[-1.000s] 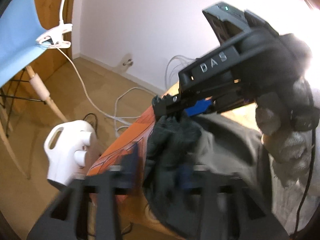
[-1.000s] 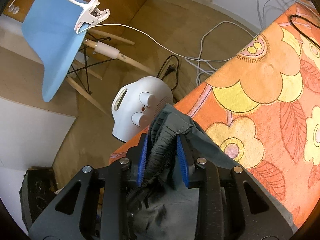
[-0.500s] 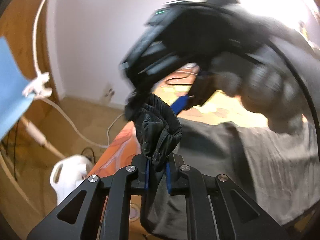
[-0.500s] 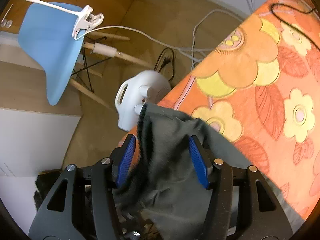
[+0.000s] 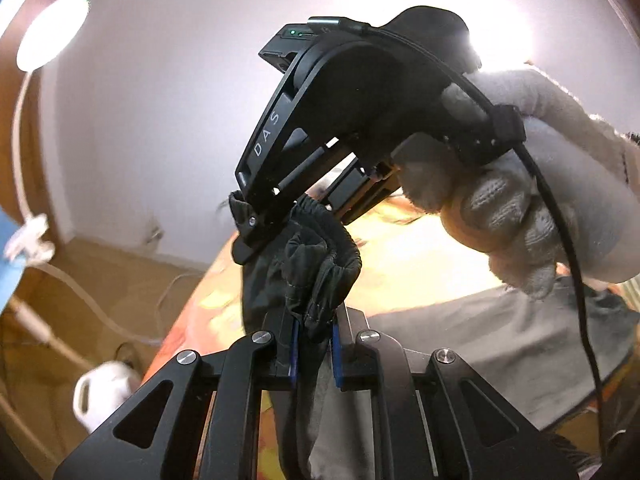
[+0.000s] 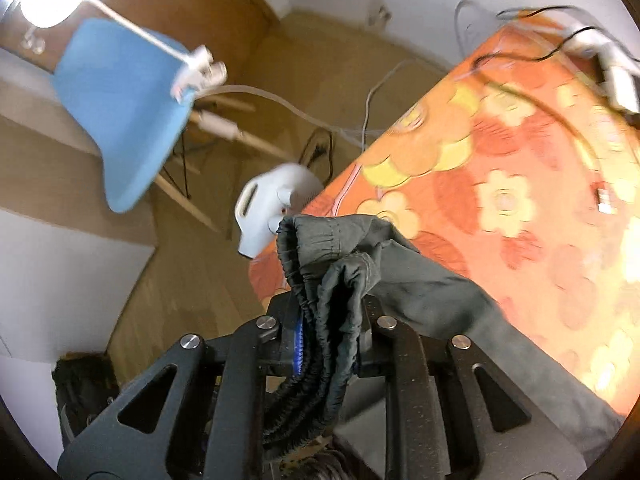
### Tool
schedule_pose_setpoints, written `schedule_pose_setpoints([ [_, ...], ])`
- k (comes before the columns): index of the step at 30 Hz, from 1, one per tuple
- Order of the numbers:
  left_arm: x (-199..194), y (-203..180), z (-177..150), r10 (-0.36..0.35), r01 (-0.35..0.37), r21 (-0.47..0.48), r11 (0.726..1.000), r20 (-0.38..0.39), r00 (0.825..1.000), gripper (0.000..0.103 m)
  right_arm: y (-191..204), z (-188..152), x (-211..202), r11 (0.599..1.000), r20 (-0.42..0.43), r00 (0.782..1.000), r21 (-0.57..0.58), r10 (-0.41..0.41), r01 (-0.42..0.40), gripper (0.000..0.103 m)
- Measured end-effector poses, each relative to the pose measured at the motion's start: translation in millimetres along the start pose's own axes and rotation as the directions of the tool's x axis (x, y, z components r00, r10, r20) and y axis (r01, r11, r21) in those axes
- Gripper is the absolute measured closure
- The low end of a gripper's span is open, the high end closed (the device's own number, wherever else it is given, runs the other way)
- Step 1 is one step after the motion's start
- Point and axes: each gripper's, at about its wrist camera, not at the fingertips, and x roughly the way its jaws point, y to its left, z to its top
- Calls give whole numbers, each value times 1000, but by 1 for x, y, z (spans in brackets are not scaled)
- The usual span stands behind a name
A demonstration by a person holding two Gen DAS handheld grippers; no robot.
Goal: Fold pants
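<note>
My left gripper (image 5: 314,346) and right gripper (image 6: 328,336) — its jaws just closing — both pinch the soft, limp pants (image 6: 420,292) at the bunched waistband.

Matt grey cloth pants (image 6: 400,280) lie over a flower-printed cloth cover (image 6: 520,168).

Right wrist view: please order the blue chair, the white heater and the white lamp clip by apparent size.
1. blue chair
2. white heater
3. white lamp clip

This ranks only how large they look; the heater sits nearer the camera.
</note>
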Motion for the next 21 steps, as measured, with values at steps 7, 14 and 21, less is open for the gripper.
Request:
schedule_pose_setpoints([
  [7,-13,-64,43,-207,205,71,976,22,978,92,-28,-43,-102,994,131,989,87,-73,61,86],
  [14,-10,-171,63,-389,386,185,904,-21,921,92,-84,-116,-197,964,212,957,219,-199,152,87],
  [21,-6,-260,57,-477,482,261,837,-87,875,92,-150,-195,-259,929,260,932,334,-251,157,87],
])
